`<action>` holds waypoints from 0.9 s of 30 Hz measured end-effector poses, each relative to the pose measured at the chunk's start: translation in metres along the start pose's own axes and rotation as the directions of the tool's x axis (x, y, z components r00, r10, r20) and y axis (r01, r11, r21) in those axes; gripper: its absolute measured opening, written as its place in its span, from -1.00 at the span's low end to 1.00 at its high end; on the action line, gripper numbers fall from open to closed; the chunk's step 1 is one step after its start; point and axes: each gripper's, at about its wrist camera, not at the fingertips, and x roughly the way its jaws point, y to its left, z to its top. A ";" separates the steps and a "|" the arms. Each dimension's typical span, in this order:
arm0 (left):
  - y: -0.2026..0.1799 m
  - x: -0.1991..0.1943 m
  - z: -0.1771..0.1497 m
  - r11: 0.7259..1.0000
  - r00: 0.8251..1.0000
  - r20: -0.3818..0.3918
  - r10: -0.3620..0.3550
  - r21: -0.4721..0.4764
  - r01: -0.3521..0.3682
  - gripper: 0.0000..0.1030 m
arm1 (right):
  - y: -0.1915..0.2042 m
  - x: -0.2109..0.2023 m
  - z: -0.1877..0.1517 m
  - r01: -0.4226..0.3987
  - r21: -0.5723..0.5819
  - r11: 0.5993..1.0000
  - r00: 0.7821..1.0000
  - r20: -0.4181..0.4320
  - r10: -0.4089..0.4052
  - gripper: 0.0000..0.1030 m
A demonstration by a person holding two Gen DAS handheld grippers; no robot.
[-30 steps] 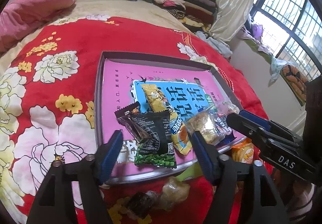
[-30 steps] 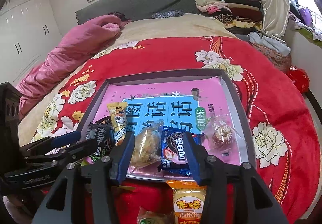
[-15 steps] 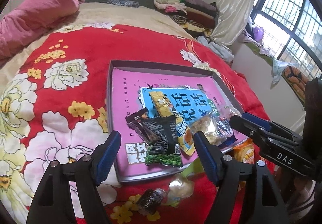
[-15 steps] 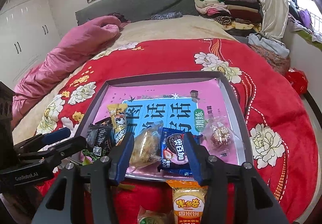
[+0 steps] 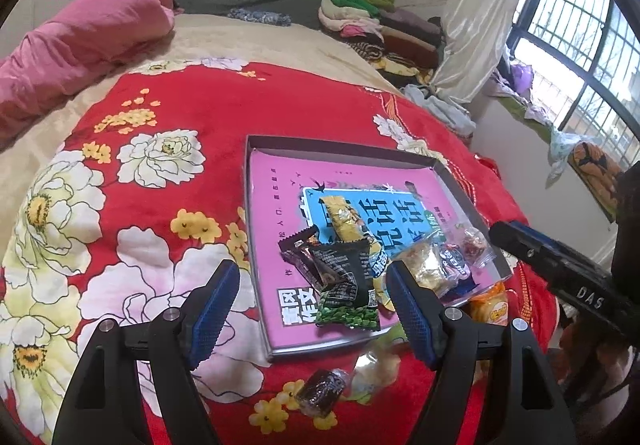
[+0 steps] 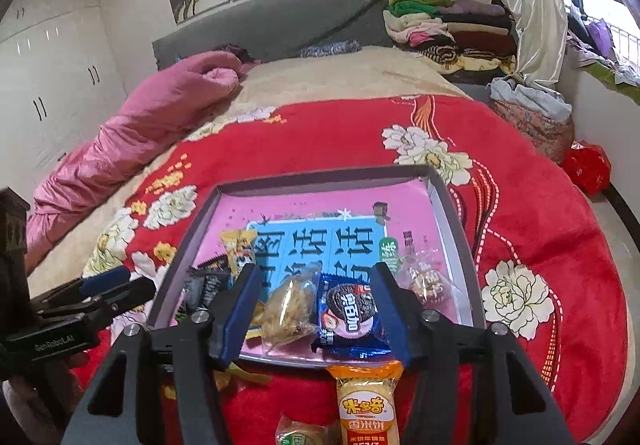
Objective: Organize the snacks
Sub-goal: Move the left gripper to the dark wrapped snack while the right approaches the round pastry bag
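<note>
left gripper (image 5: 312,301) drew back, jaws spread, empty | right gripper (image 6: 314,301) likewise (unmoved) | tray (image 5: 340,143) stocked; rice cracker (image 6: 368,401) remained outside

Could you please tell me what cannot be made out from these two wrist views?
- Orange rice cracker pack: right wrist view, lower end cut off by the frame edge.
- Green-labelled packet: right wrist view, mostly cut off at the bottom edge.
- Yellow snack: left wrist view, lower end covered by the black-and-green packet.
- Tray print: partly covered by snacks.
</note>
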 end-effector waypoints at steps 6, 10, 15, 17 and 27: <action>0.001 -0.009 -0.002 1.000 1.000 0.014 0.007 0.014 -0.008 0.50 | -0.001 -0.015 0.005 -0.015 0.005 1.000 0.999 0.049 0.014 0.19; 0.006 -0.013 -0.003 1.000 1.000 0.019 0.006 0.007 -0.006 0.50 | -0.001 -0.022 0.008 -0.019 -0.001 1.000 0.998 0.059 0.019 0.21; 0.011 -0.010 -0.006 1.000 1.000 -0.005 -0.013 -0.016 0.013 0.50 | -0.002 -0.030 0.010 -0.020 -0.008 1.000 0.997 0.071 0.020 0.21; 0.012 -0.012 -0.006 1.000 1.000 -0.001 -0.016 -0.015 0.016 0.51 | -0.002 -0.032 0.011 -0.016 -0.010 1.000 0.997 0.076 0.016 0.21; 0.009 -0.018 -0.012 1.000 1.000 -0.005 -0.009 -0.007 0.009 0.51 | -0.005 -0.051 0.001 -0.014 -0.040 0.999 0.998 0.058 0.017 0.24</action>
